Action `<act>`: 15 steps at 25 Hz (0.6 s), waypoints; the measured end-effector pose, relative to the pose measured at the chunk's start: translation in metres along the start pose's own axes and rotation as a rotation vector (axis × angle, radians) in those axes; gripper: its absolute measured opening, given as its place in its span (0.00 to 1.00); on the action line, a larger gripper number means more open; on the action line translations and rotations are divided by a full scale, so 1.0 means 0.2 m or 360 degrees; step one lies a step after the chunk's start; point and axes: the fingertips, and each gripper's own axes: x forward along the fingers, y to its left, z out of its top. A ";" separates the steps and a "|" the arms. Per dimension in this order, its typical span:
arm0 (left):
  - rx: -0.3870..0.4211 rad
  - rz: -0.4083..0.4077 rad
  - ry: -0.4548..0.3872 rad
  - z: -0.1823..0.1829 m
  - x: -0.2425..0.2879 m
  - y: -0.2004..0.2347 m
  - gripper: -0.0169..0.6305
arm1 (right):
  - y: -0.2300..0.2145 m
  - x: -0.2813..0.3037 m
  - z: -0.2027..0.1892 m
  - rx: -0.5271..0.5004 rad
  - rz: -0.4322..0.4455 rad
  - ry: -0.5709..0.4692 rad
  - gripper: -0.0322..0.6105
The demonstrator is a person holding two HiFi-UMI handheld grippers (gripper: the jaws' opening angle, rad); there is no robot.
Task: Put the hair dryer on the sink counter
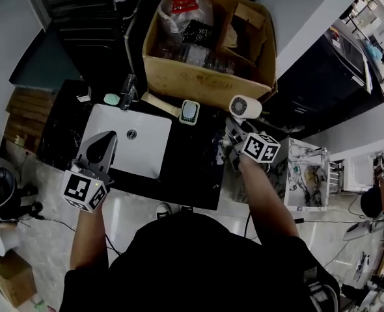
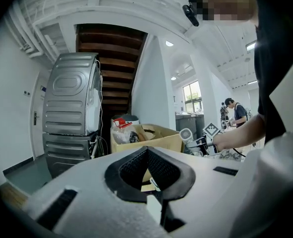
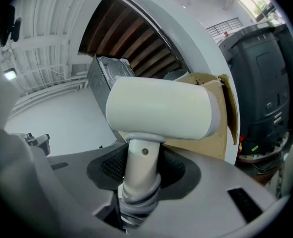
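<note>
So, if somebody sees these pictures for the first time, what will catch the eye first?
The white hair dryer, its handle clamped between the fingers of the right gripper, fills that gripper's view. In the head view it is held near the far right corner of the dark counter, right of the white sink and beside a big open cardboard box full of clutter.

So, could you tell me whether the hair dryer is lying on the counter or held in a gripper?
Held: the right gripper is shut on the handle of the hair dryer, whose body stands above the jaws.
</note>
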 end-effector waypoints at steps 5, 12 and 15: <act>-0.0016 0.0009 0.0046 -0.05 0.08 0.03 0.05 | -0.12 0.13 -0.10 -0.0009 -0.0049 0.0132 0.32; -0.0047 -0.0024 0.0090 -0.11 0.20 0.01 0.05 | -0.29 0.29 -0.27 0.0075 -0.0119 0.0311 0.31; -0.0059 -0.0029 0.0106 -0.14 0.23 0.01 0.05 | -0.36 0.35 -0.35 0.0110 -0.0161 0.0405 0.31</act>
